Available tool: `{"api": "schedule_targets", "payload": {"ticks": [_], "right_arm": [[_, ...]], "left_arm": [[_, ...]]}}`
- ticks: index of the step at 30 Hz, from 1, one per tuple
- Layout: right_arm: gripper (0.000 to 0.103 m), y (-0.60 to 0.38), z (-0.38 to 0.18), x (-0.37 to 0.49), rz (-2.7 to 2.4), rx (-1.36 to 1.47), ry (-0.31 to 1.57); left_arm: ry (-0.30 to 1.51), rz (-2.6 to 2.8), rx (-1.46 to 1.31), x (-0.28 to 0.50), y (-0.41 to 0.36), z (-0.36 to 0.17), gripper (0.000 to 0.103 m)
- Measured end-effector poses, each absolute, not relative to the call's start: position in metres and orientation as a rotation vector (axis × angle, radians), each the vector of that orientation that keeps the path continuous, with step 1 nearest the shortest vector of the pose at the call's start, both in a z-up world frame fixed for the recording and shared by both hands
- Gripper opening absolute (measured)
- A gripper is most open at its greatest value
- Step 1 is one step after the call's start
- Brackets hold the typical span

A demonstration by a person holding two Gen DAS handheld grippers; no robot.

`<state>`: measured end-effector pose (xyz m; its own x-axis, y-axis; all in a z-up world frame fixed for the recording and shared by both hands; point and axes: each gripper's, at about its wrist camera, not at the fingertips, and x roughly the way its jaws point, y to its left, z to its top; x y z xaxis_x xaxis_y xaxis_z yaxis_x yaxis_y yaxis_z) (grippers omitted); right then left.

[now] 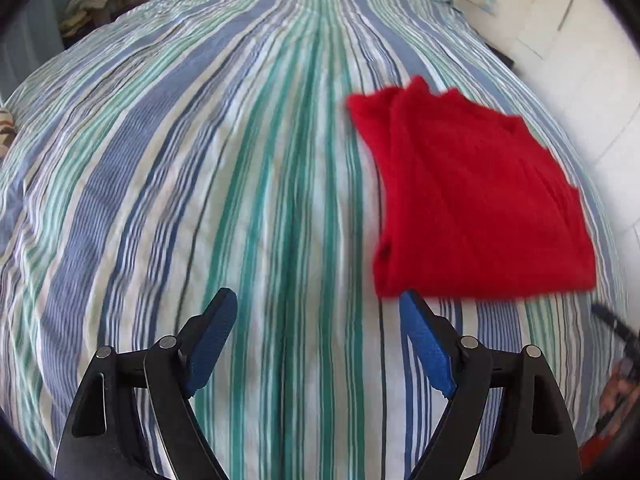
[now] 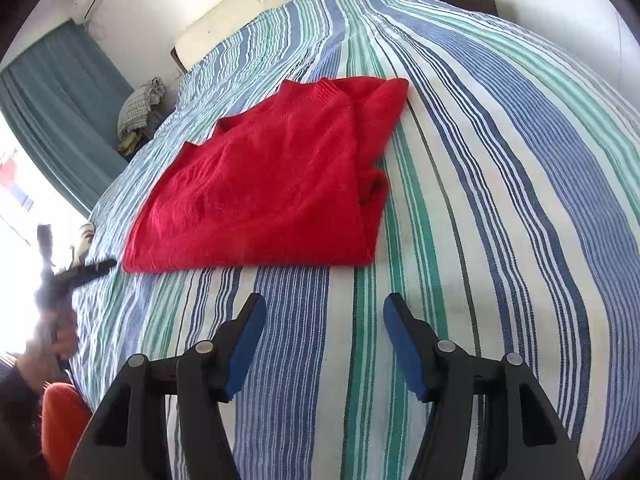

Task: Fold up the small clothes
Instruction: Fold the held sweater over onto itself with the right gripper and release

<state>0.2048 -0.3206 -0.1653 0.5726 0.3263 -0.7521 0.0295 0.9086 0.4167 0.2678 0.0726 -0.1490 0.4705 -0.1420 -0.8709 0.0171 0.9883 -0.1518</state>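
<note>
— Where's the red sweater (image 2: pixel 264 184)?
— Folded on the striped bedspread (image 2: pixel 480 200), just ahead of both tongs.
— Holding anything?
— No. Left tongs (image 1: pixel 318 320) spread wide, right tongs (image 2: pixel 324 320) parted, both empty over the bed.

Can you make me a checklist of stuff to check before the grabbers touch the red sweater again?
1. Left gripper open, nothing between its fingers: ok.
2. Right gripper open and empty: ok.
3. Red sweater lying on the striped bedspread, not hanging off the edge: ok.
4. Sweater already folded over on one side: ok, a layer lies doubled along its right side in the right wrist view.
5. Fold neat and even: cannot tell, the right side looks bunched.
6. Grippers clear of the sweater: ok, both sit short of its near edge.
</note>
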Motion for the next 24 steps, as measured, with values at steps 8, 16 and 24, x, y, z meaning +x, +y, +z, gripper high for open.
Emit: {"api": "schedule_targets", "payload": {"ticks": [8, 16, 24], "right_arm": [[0.093, -0.346, -0.132, 0.262, 0.152, 0.564, 0.831], [0.038, -0.352, -0.187, 0.323, 0.182, 0.704, 0.957], [0.012, -0.255, -0.096, 0.351, 0.140, 0.332, 0.938]], "left_arm": [[0.958, -0.099, -0.191, 0.184, 0.072, -0.146, 0.095], [0.969, -0.082, -0.037, 0.180, 0.064, -0.181, 0.097], [0.982, -0.085, -0.118, 0.184, 0.074, -0.180, 0.097]]}}
